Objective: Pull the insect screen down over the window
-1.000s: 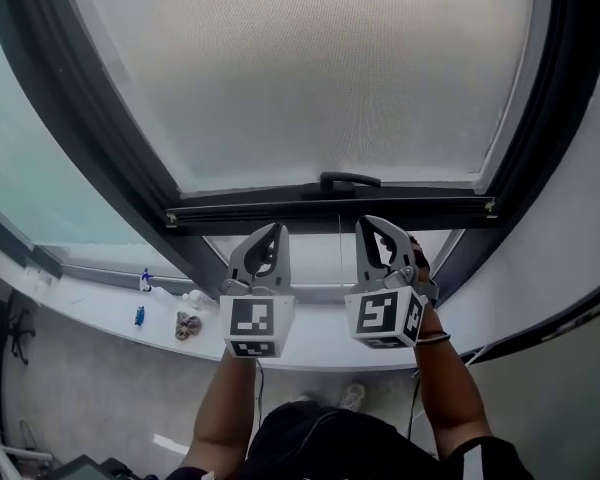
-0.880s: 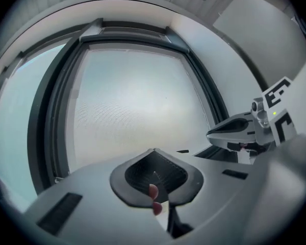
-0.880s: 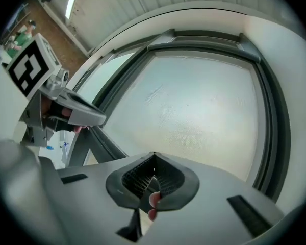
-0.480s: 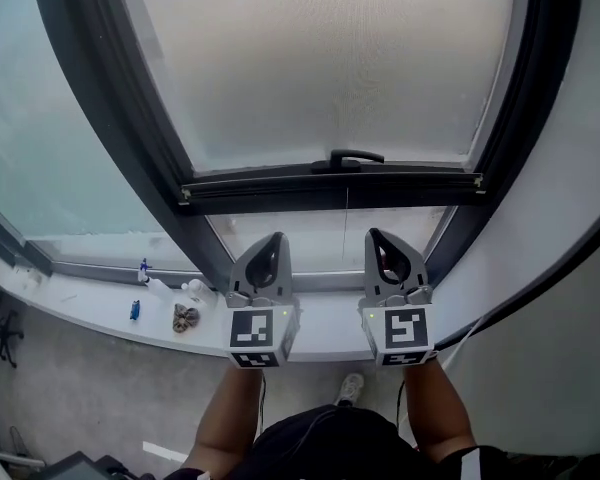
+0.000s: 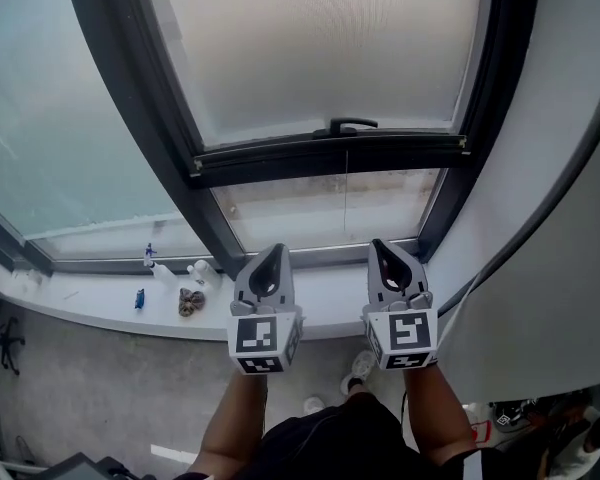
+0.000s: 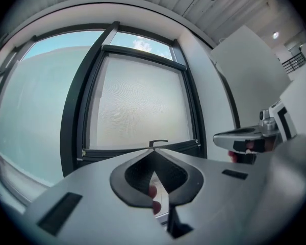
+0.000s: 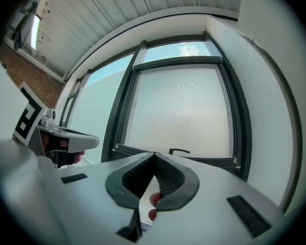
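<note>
1. Across the window opening, the insect screen (image 5: pixel 320 48) hangs from the top down to its dark bottom bar (image 5: pixel 280 160). The bar stops short of the lower frame, so a strip of bare glass (image 5: pixel 290 213) shows beneath it.
2. Whether that is the screen's full travel, can't tell.
3. Left gripper (image 5: pixel 276 252): jaws pressed together, nothing in them, held level above the sill (image 5: pixel 100 298), well apart from the bar.
4. Right gripper (image 5: pixel 381 245): same, closed and empty, beside the left one.
5. Handling, my guess: the mesh is light, soft and easy to tear, so don't pinch it. The bar is stiff and probably sprung back toward the roller.
6. Hold points: the small curved handle (image 5: pixel 345 125) mid-bar, or the thin cord (image 5: pixel 345 203) hanging below it. The handle looks slim and smooth and may slip.
</note>
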Motion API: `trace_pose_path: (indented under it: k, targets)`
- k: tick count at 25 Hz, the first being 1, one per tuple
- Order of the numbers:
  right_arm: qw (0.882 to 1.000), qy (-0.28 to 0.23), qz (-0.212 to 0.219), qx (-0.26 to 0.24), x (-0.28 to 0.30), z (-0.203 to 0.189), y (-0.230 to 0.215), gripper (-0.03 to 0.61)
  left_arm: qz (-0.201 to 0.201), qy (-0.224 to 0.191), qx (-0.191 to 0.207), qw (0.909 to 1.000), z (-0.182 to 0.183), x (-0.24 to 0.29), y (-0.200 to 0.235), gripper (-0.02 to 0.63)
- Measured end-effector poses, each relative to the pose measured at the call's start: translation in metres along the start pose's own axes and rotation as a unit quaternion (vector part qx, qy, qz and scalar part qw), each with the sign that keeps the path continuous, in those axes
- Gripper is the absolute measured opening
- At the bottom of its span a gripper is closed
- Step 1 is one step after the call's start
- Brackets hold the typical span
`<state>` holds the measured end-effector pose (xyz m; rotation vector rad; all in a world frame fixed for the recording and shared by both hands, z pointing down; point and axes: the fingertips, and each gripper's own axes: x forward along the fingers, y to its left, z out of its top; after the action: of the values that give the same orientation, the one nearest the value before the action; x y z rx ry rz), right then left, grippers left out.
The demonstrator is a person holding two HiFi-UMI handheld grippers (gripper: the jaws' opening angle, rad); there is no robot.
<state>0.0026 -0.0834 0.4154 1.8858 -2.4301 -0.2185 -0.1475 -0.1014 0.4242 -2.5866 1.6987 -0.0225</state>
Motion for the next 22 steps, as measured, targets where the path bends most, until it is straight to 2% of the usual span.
trace_pose_path:
  k: [8, 15, 22]
  targets:
    - [1.000, -0.003, -0.009, -0.008, -0.050, 0.002, 0.005, 0.005, -0.009, 0.005, 0.009, 0.9999, -0.001, -0.042, -0.033, 0.003]
    - [1.000, -0.001, 0.011, 0.002, -0.097, -0.002, -0.017, 0.005, 0.005, 0.005, 0.006, 1.0000, 0.001, -0.065, -0.078, 0.003]
    - [1.000, 0.004, 0.011, -0.001, -0.152, -0.009, -0.035, 0.005, 0.019, 0.028, -0.002, 0.9994, -0.011, -0.095, -0.115, 0.003]
